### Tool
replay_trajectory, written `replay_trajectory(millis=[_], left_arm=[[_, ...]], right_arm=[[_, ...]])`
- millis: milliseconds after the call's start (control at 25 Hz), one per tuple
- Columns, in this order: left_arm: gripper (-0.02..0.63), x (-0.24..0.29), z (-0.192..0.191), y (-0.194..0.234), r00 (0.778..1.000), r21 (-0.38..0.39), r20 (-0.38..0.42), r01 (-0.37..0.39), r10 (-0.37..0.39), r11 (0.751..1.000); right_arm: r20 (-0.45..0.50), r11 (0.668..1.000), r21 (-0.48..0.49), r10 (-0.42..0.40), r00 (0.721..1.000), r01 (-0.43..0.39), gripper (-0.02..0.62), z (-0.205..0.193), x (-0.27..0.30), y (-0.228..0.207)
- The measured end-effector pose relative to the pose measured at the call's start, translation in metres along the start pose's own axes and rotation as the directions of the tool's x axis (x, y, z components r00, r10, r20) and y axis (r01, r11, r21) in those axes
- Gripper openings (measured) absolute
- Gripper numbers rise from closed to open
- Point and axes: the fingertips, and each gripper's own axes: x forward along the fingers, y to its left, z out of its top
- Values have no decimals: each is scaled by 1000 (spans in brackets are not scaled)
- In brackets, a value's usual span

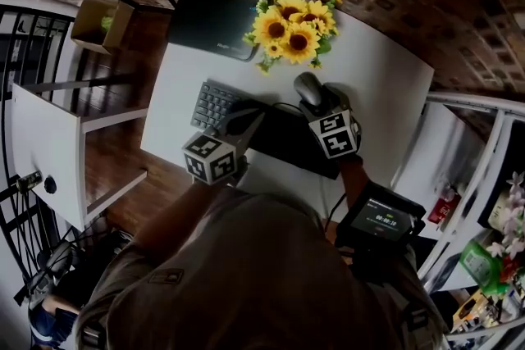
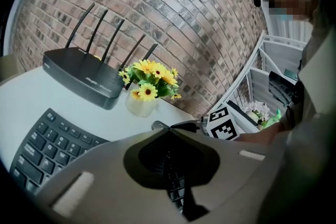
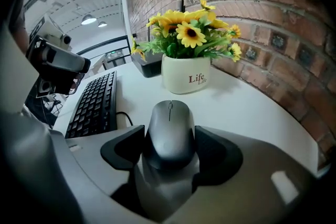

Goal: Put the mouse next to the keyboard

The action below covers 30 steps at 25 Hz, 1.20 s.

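Note:
A grey mouse point(image 1: 307, 86) lies on the white table point(image 1: 385, 78), just past the right end of the black keyboard point(image 1: 215, 104). My right gripper point(image 1: 318, 100) stands behind the mouse point(image 3: 169, 123), and its two black pads point(image 3: 126, 147) touch the mouse's flanks. The front half of the mouse sticks out ahead of the jaws. In the right gripper view the keyboard point(image 3: 94, 102) runs along the left. My left gripper point(image 1: 250, 117) hovers over the keyboard's middle, shut with nothing in it. The left gripper view shows the keys point(image 2: 42, 144) below and to the left.
A pot of sunflowers point(image 1: 291, 29) stands right behind the mouse, its white vase point(image 3: 186, 78) close ahead. A black router point(image 1: 213, 20) with antennas sits at the table's far left. The brick wall runs behind. A keyboard cable point(image 3: 123, 115) lies left of the mouse.

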Motion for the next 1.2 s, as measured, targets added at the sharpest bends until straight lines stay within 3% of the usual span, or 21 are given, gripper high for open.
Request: replay_trajectory(millis=[280, 560, 1200], left_arm=[[0, 1, -2, -3, 1000, 9, -3, 7, -7, 1000], [0, -2, -4, -2, 1000, 3, -1, 5, -5, 1000], [0, -1, -5, -5, 1000, 4, -9, 14, -14, 1000]], right_arm=[[-36, 1000, 11, -16, 999, 17, 316, -13, -3, -5], [-48, 997, -72, -29, 998, 26, 330, -11, -1, -5], [-45, 999, -34, -1, 999, 0, 310, -13, -8, -6]])
